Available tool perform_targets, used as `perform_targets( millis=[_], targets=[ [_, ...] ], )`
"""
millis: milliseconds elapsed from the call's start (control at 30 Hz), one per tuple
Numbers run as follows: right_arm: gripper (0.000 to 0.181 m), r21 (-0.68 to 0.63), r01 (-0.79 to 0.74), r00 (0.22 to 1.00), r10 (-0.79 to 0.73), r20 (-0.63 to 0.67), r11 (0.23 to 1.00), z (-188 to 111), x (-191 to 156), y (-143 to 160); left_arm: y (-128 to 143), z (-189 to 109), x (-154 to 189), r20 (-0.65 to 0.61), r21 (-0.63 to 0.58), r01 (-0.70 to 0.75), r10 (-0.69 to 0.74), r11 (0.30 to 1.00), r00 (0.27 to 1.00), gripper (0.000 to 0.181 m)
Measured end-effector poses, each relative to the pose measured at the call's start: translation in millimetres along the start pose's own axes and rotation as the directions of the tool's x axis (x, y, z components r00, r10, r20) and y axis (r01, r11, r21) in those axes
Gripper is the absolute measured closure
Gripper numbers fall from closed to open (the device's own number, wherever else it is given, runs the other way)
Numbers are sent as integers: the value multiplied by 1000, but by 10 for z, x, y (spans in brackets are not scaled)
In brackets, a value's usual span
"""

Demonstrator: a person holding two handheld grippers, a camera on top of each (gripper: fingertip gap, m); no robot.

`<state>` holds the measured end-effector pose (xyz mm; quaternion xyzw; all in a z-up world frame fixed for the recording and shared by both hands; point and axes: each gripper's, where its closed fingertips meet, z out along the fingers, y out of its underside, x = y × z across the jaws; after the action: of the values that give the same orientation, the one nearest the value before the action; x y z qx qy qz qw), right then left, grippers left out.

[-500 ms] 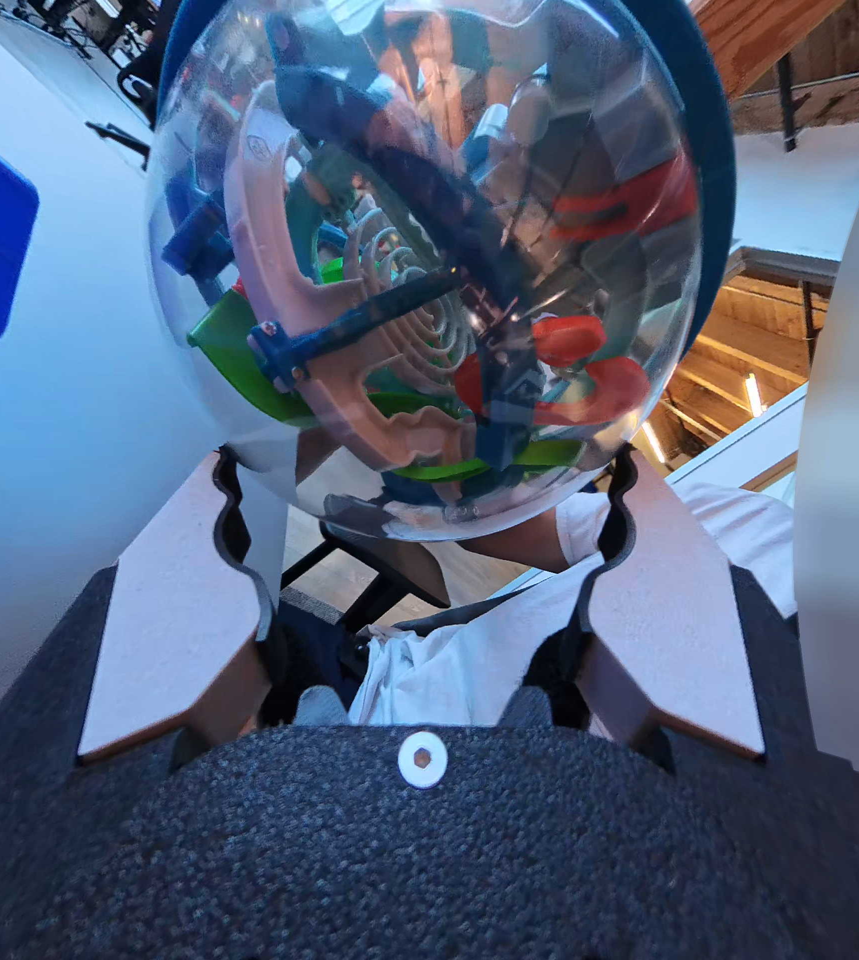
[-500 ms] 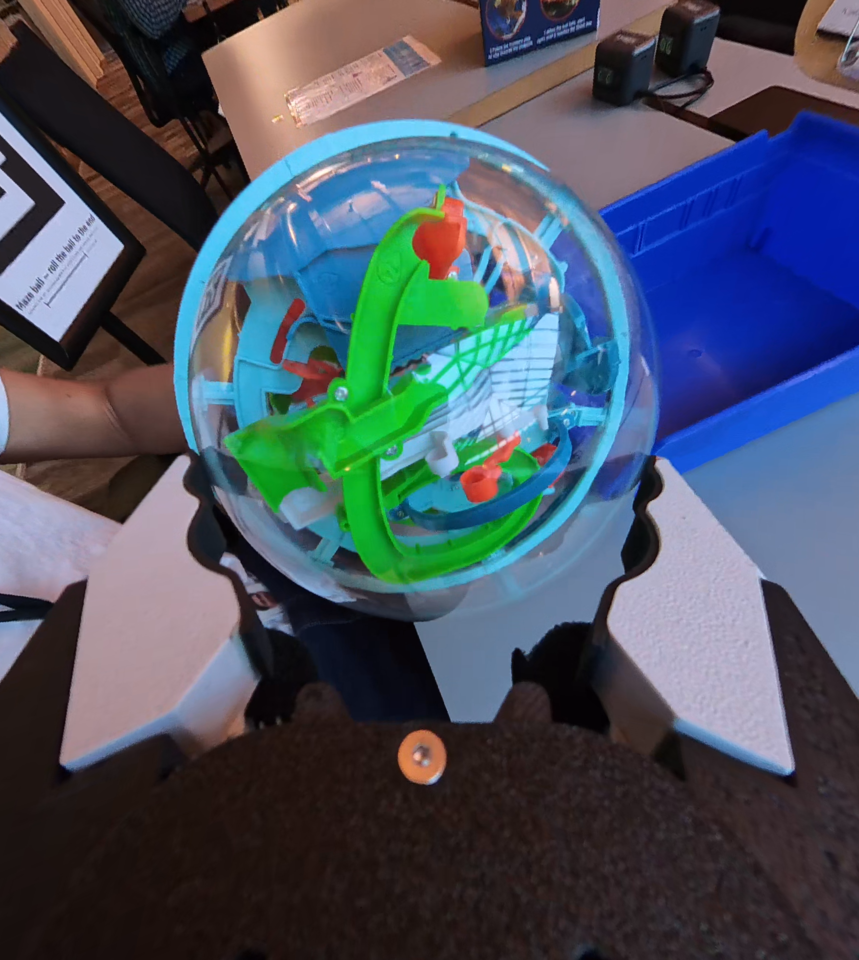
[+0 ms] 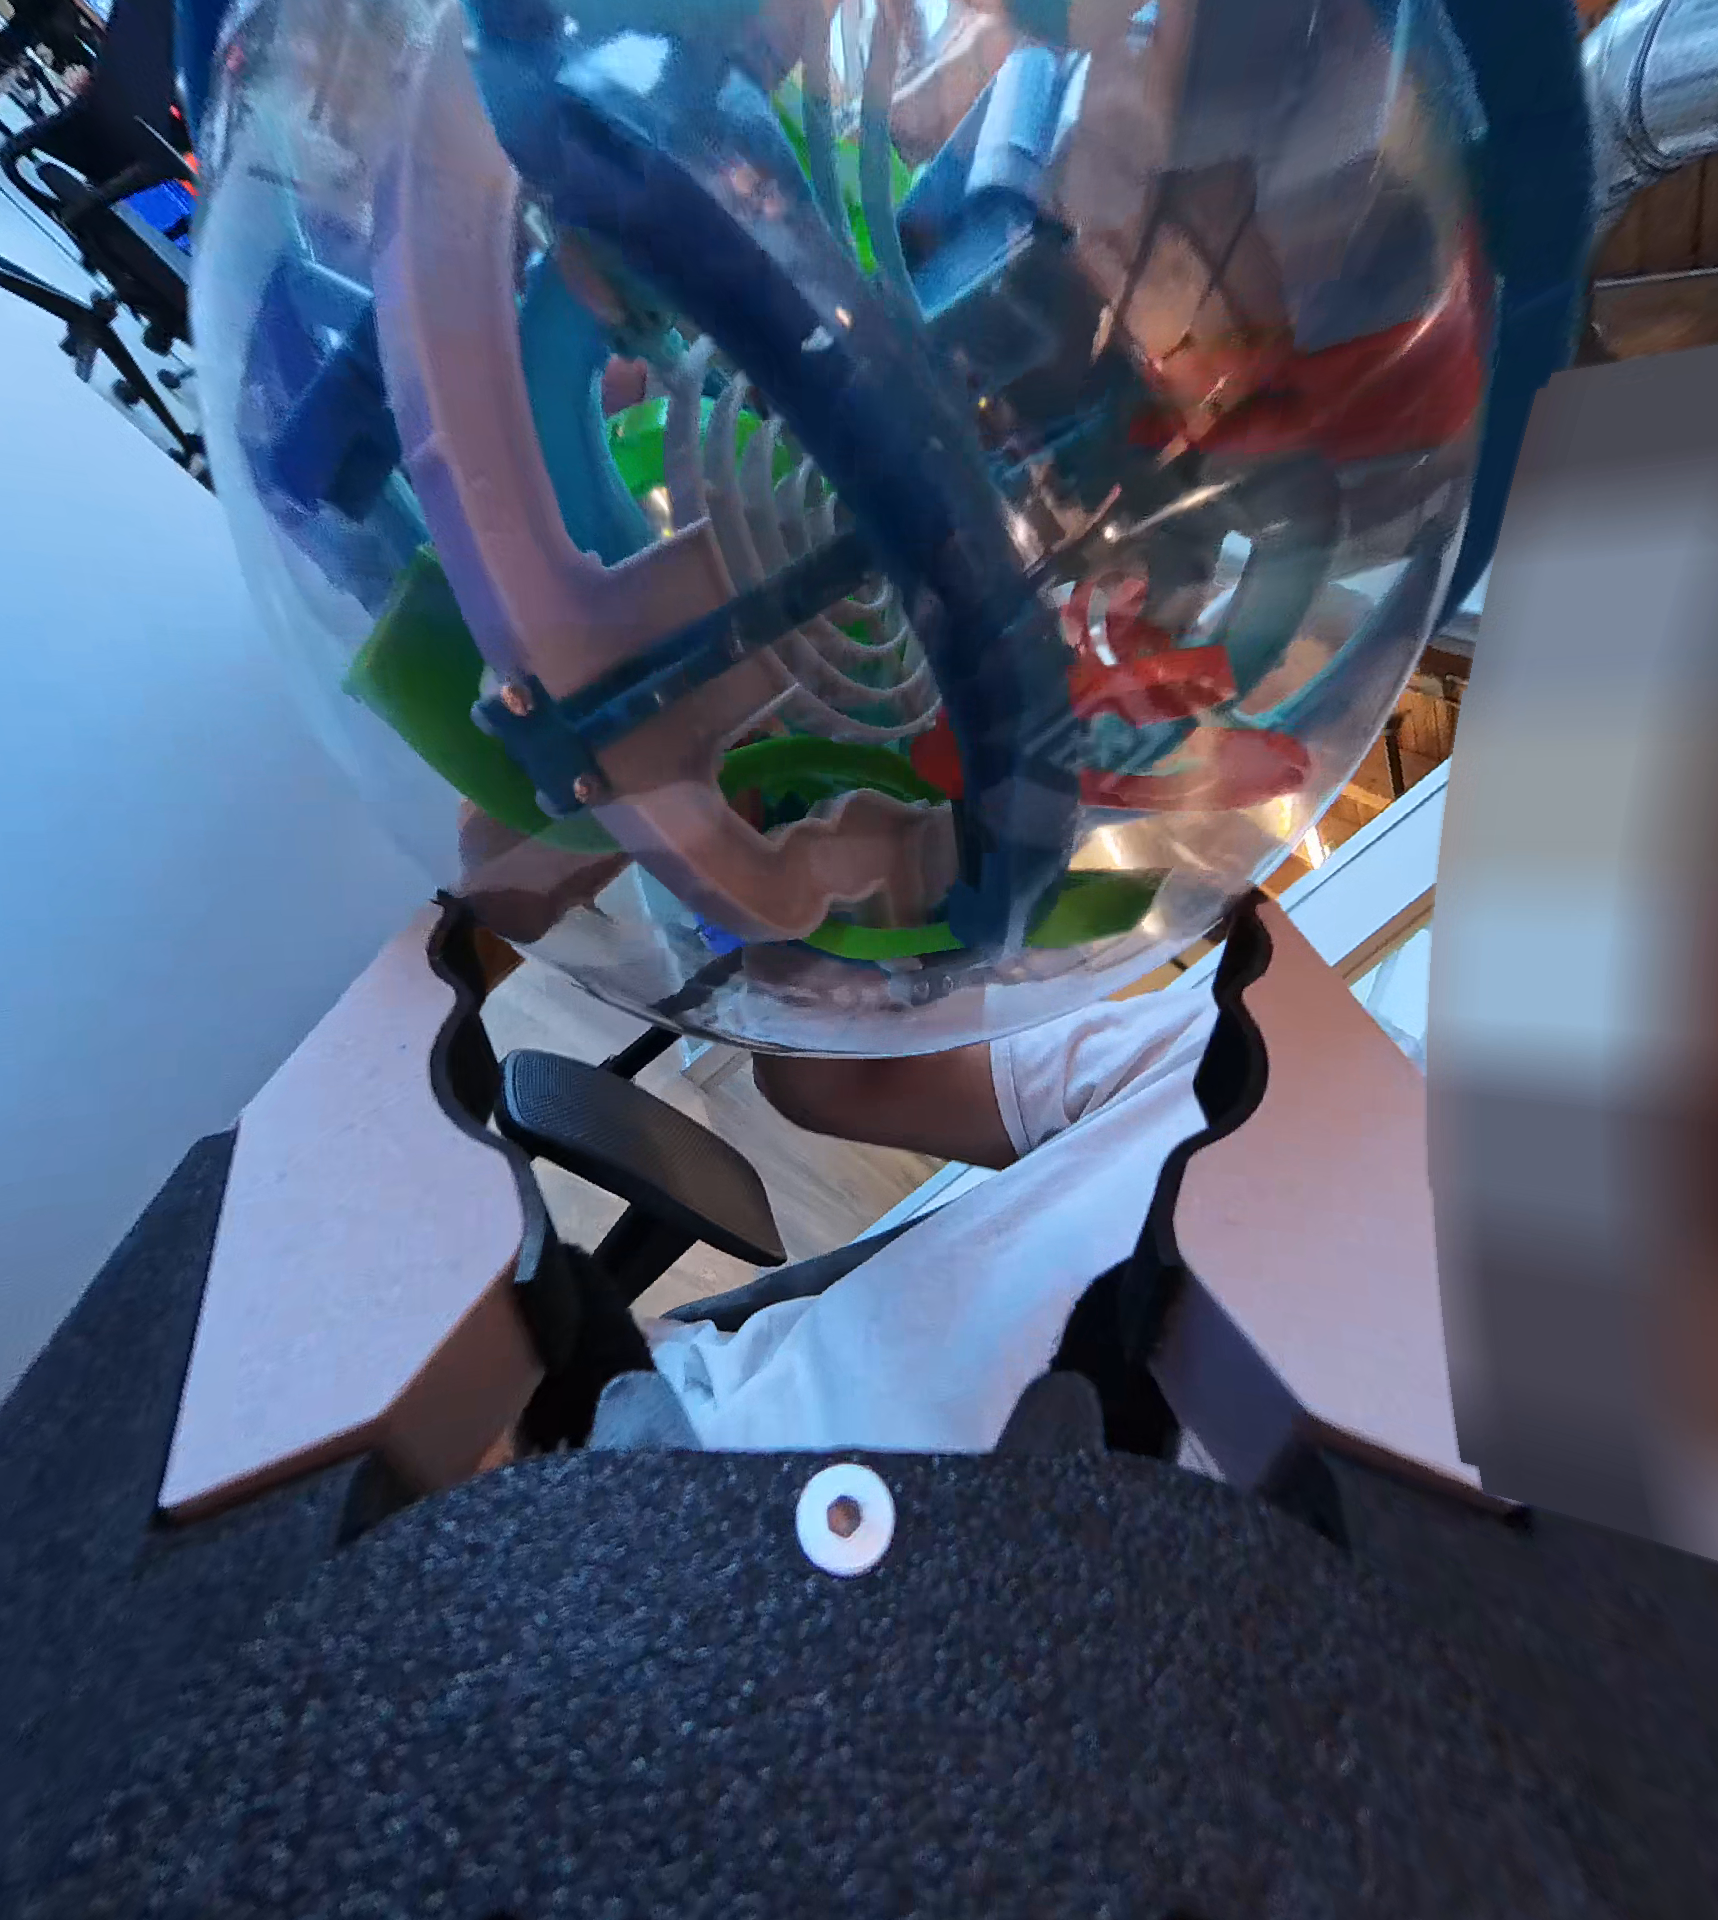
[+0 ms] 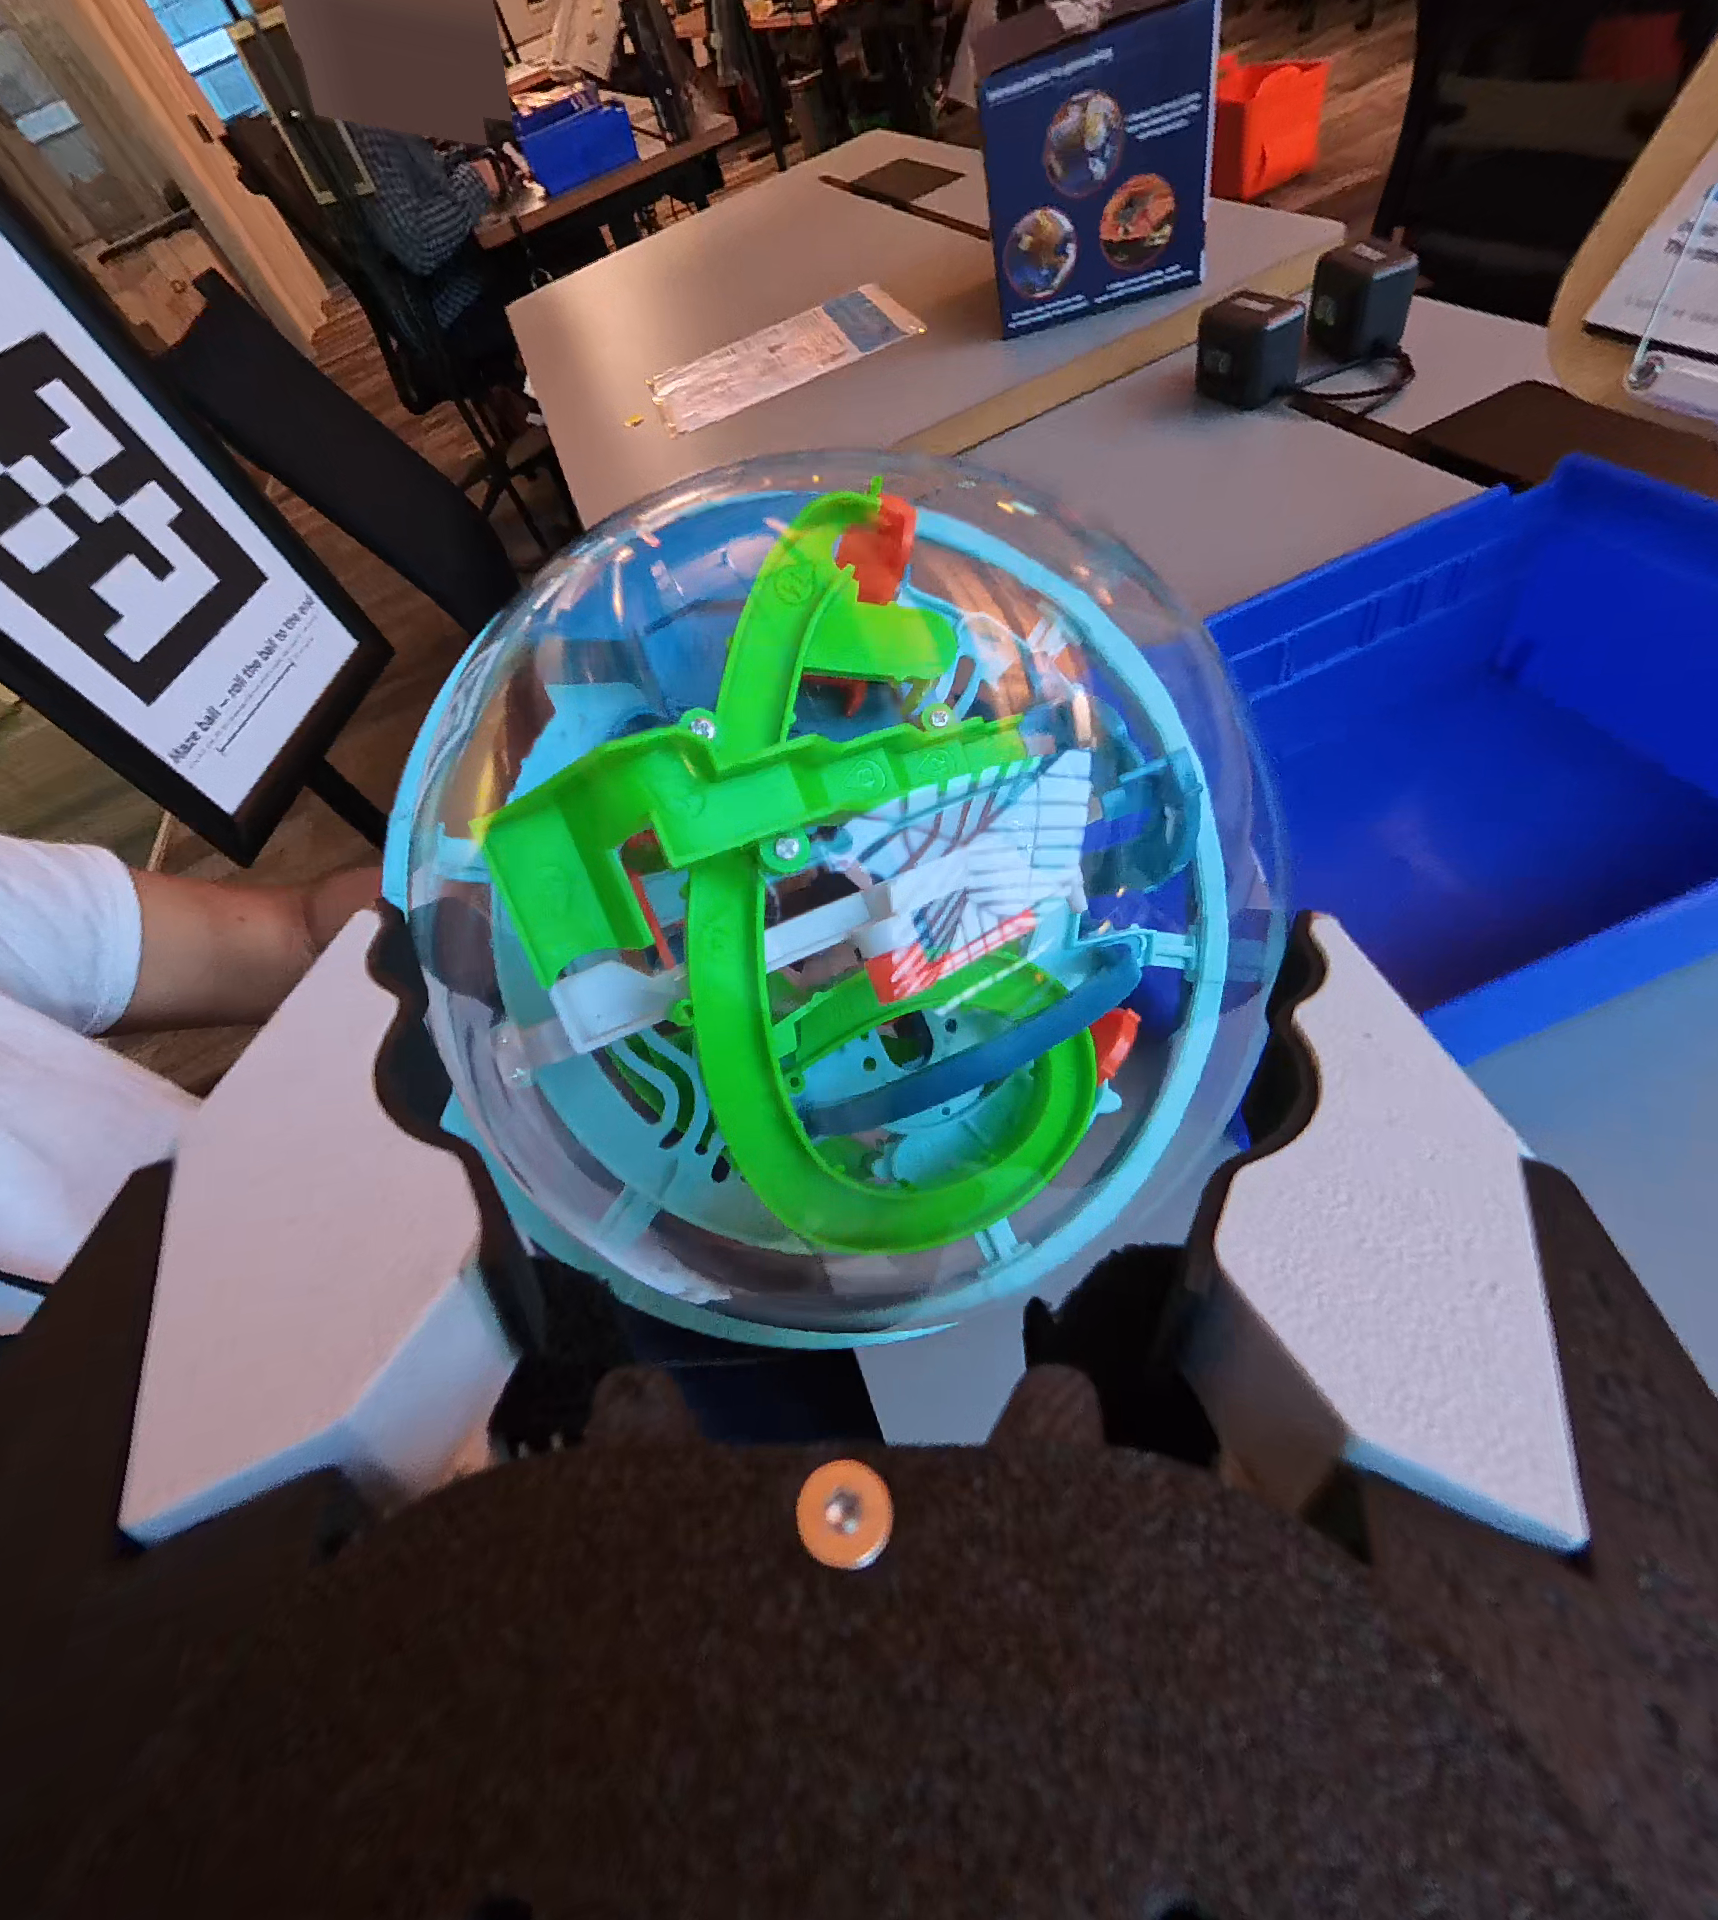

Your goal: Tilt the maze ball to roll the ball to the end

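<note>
The maze ball [image 4: 834, 883] is a clear sphere with green, blue, white and red tracks inside and a light blue ring around it. It is held up in the air between both grippers. My right gripper [image 4: 844, 925] has its jaws spread wide, with both fingertips pressed on the sphere's sides. In the left wrist view the maze ball [image 3: 834, 520] fills the upper frame, and my left gripper [image 3: 844, 914] clamps its lower part from the opposite side. I cannot pick out the small ball inside.
A blue bin [image 4: 1561, 779] stands on the grey table [image 4: 1665, 1091] to the right. A framed black-and-white marker sign [image 4: 86, 540] stands at the left. A dark blue box [image 4: 1094, 177] and two black adapters [image 4: 1302, 322] are behind. A person's arm [image 4: 231, 945] and an office chair [image 3: 626, 1143] are close by.
The maze ball has tilted: the green track has rotated in the right wrist view, which now shows more of the room. In the left wrist view the sphere looms larger and higher.
</note>
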<state>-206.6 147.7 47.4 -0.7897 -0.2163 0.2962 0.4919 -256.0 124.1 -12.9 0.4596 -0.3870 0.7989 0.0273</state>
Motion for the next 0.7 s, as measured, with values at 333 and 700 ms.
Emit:
perform_targets(
  millis=[333,700],
  targets=[
    [28,-83,58,989,-46,138,995,119,-199,-218,245,148,163,-78,-87,-62,55,994,995,44],
    [28,-196,36,983,1,185,980,275,-272,-335,320,261,273,-194,-59,-68,56,996,979,45]
  ],
)
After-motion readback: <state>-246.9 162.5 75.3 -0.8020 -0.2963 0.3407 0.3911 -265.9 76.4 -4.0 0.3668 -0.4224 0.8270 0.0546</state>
